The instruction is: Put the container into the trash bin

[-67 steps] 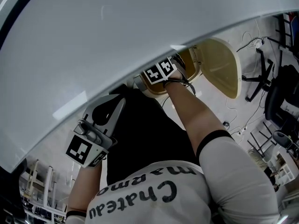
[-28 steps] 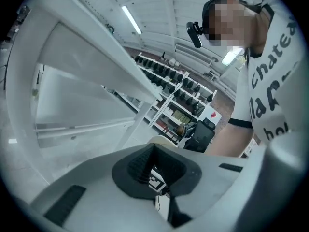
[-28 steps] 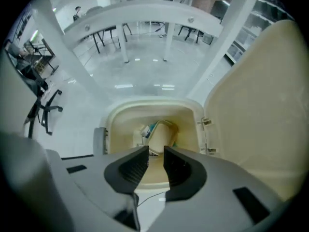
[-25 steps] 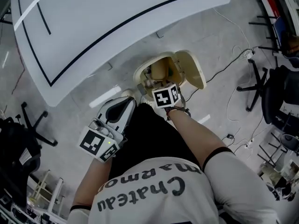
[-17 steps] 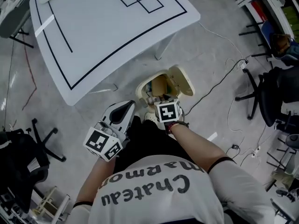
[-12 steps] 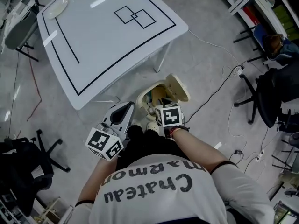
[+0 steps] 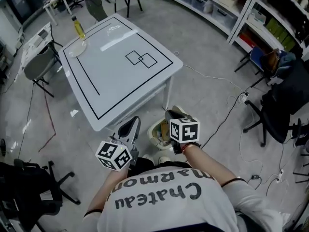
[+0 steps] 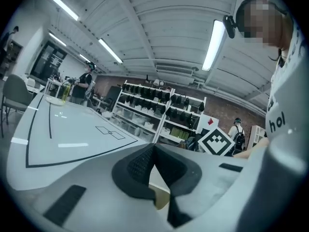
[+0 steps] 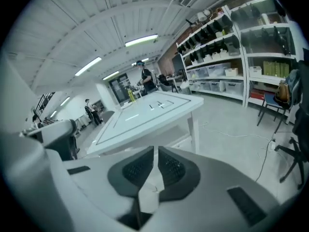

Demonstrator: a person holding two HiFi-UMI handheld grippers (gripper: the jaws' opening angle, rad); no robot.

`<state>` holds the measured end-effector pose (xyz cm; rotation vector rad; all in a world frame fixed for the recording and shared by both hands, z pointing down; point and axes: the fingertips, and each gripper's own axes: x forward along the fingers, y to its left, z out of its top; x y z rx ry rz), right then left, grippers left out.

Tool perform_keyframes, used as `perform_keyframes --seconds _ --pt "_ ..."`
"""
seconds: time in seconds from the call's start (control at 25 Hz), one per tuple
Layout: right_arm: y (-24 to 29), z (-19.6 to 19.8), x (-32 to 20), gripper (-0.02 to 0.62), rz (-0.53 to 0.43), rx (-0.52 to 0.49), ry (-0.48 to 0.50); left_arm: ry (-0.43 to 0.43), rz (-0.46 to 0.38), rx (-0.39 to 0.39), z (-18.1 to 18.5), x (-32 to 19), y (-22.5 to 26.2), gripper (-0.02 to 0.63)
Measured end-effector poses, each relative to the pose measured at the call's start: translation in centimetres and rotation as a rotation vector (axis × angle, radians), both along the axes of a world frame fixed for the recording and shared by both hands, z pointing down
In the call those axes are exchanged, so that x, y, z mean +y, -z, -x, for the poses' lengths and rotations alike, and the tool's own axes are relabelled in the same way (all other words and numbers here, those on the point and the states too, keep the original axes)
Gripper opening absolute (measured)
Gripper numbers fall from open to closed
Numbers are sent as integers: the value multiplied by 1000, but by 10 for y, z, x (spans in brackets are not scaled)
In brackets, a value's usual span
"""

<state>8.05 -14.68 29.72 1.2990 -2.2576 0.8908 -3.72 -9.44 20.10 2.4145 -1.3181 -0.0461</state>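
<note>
At lower centre of the head view, the trash bin [image 7: 155, 129] stands open on the grey floor [image 7: 207, 91], below and between both grippers, with the right one partly over it. The container is judged to lie inside the bin, though its contents are too small to tell apart. The left gripper [image 8: 154, 148] and right gripper [image 9: 155, 151] each have jaws pressed together on nothing; a white table [image 7: 120, 66] stands just beyond the bin, and shelving [image 7: 270, 13] lines the upper right
</note>
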Motion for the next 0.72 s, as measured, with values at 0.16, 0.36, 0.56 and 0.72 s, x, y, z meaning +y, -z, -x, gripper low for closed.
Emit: perform_keyframes --seconds 0.16,0.36,0.56,0.72 --pt "59 -6 -8 48 -131 -90 -17 26 -33 -1 5 3 23 23" --pt "113 -17 -8 48 -250 -164 -48 49 -88 21 16 8 53 23" --pt "135 -16 13 48 -296 -169 -82 5 -115 26 23 27 72 23" --pt "141 -7 37 48 -299 -162 -133 -47 -110 23 36 41 80 23"
